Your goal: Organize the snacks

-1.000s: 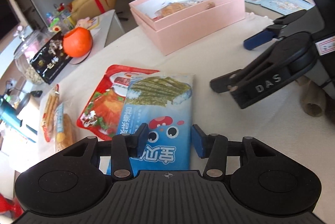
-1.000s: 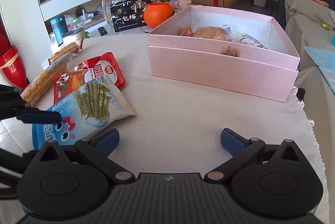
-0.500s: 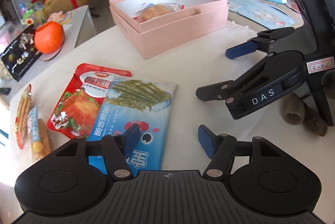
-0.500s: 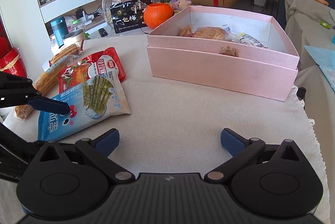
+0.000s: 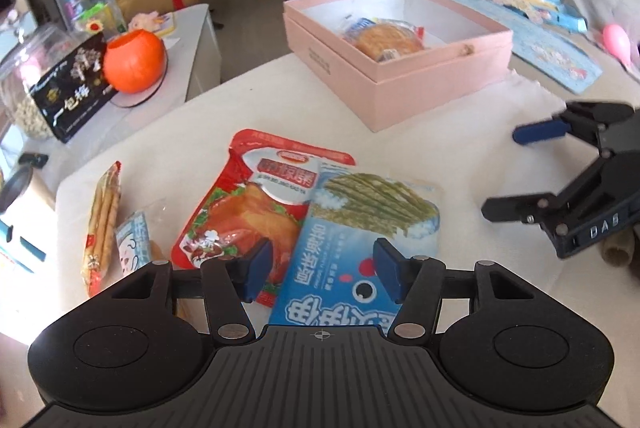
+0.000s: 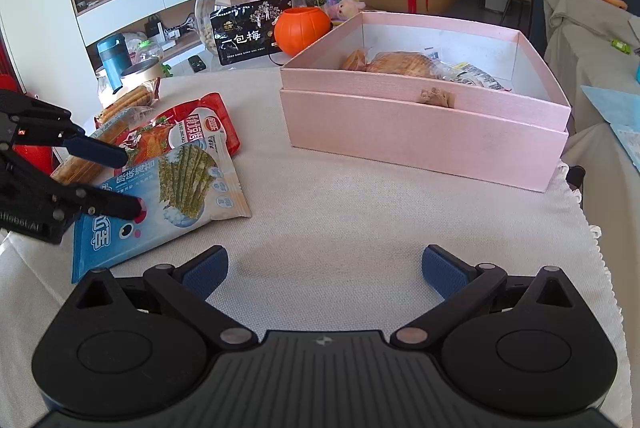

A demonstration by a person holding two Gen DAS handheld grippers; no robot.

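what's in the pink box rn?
The pink box holds a wrapped round pastry beside another clear-wrapped snack. Its near wall hides the floor closest to the right gripper's camera, so anything lying there can't be seen.

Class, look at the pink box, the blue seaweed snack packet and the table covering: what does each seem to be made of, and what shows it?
Pink box: probably rigid cardboard, matte; straight stiff walls, white lining.
Blue seaweed snack packet: likely plastic film, glossy; printed, crimped edge.
Table covering: seemingly woven cloth, matte; visible weave, frayed fringe.
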